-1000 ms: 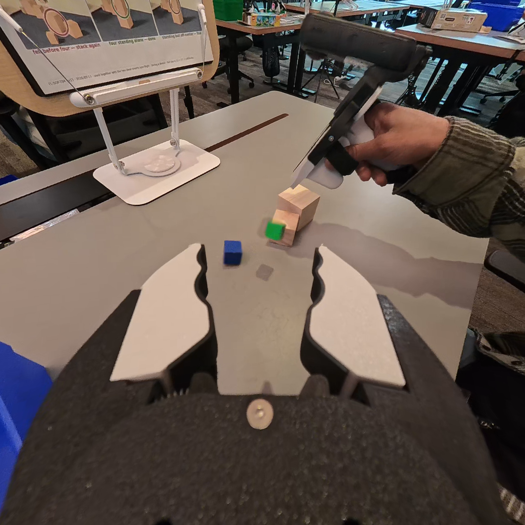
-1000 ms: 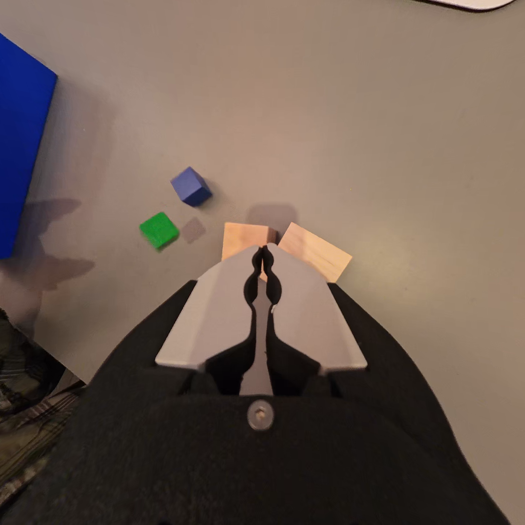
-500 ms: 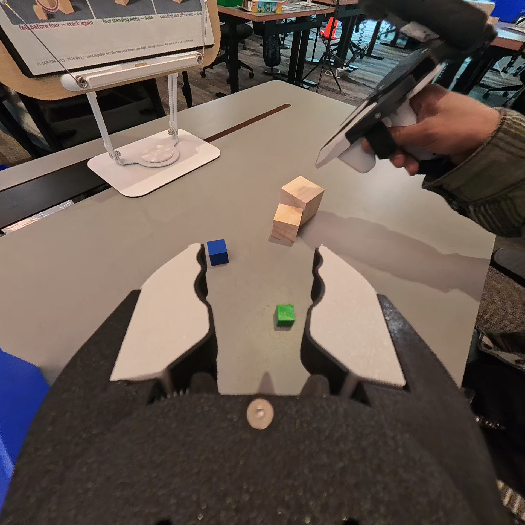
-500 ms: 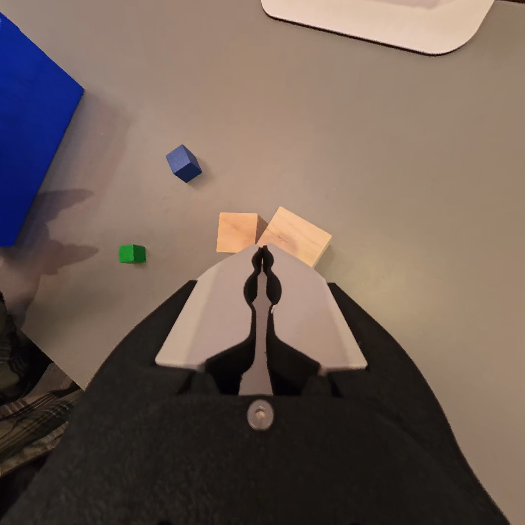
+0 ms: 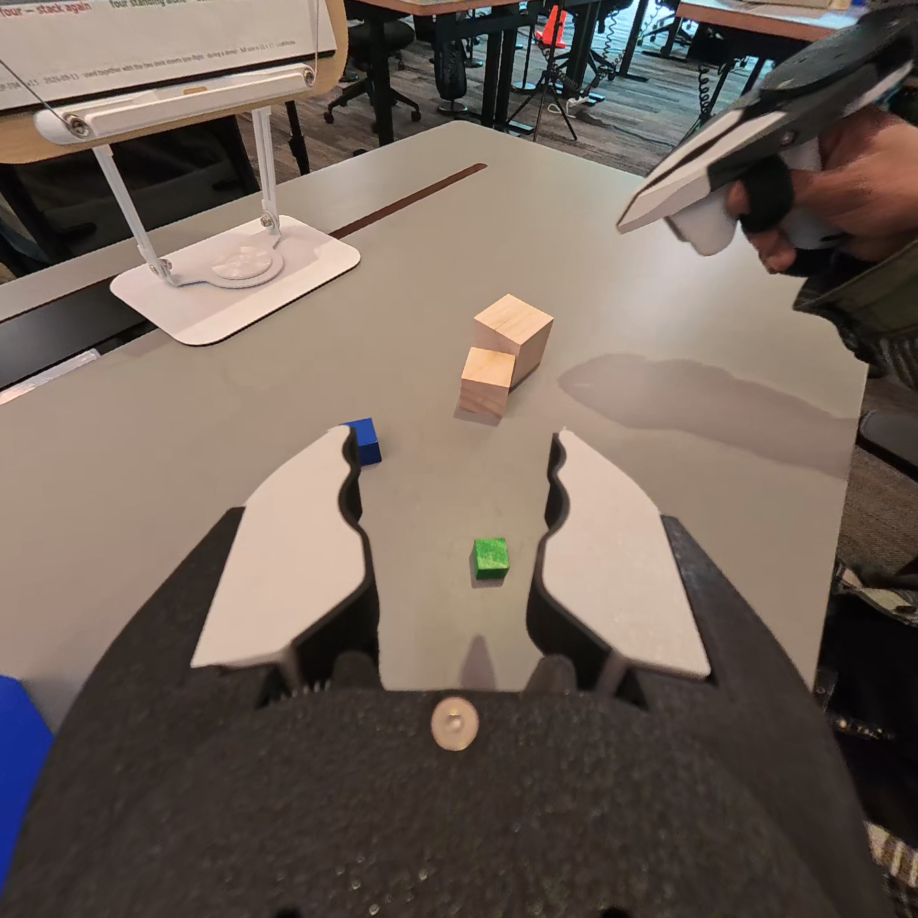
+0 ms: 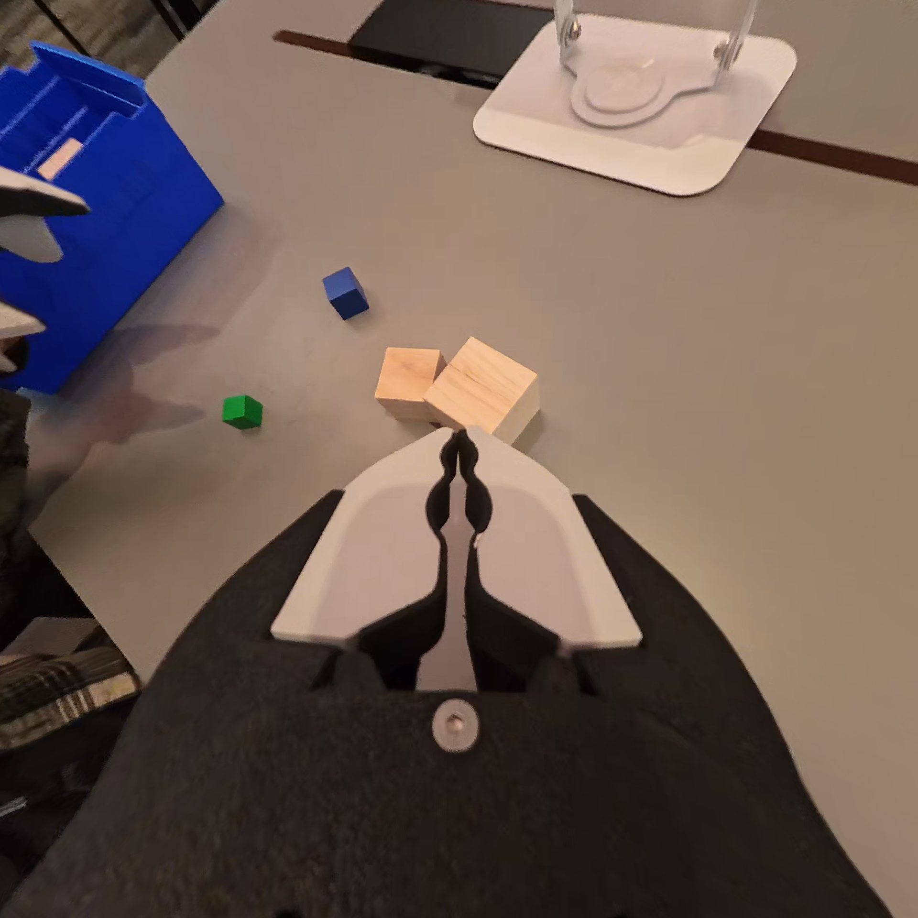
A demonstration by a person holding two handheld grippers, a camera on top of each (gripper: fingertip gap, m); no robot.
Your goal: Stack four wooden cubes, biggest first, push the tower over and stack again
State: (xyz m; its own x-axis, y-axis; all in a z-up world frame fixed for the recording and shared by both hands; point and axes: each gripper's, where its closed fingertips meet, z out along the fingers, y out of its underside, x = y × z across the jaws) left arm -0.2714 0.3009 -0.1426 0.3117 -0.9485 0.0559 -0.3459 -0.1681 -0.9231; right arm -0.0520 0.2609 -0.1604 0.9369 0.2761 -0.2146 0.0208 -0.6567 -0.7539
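Four cubes lie scattered on the grey table (image 5: 646, 308). The biggest plain wooden cube (image 5: 514, 330) (image 6: 484, 387) touches the smaller plain wooden cube (image 5: 486, 380) (image 6: 408, 380). A blue cube (image 5: 366, 441) (image 6: 345, 293) sits apart, by my left finger's tip. The smallest, green cube (image 5: 491, 558) (image 6: 242, 411) lies on the table between my left gripper's open fingers. My left gripper (image 5: 453, 437) is open and empty. My right gripper (image 6: 460, 434) is shut and empty, raised above the table near the big cube; it also shows in the left wrist view (image 5: 660, 198).
A white stand base (image 5: 233, 278) (image 6: 636, 104) carrying an instruction board stands at the table's back. A blue bin (image 6: 99, 208) sits at the table's left side. The table's right edge (image 5: 844, 447) is near. Office desks and chairs are behind. Across from one pair of fingers to the other is roughly 25 cm.
The tower has toppled: the green cube fell and came to rest between my left fingers. My right gripper, still shut, lifted up and drew back from the wooden cubes.
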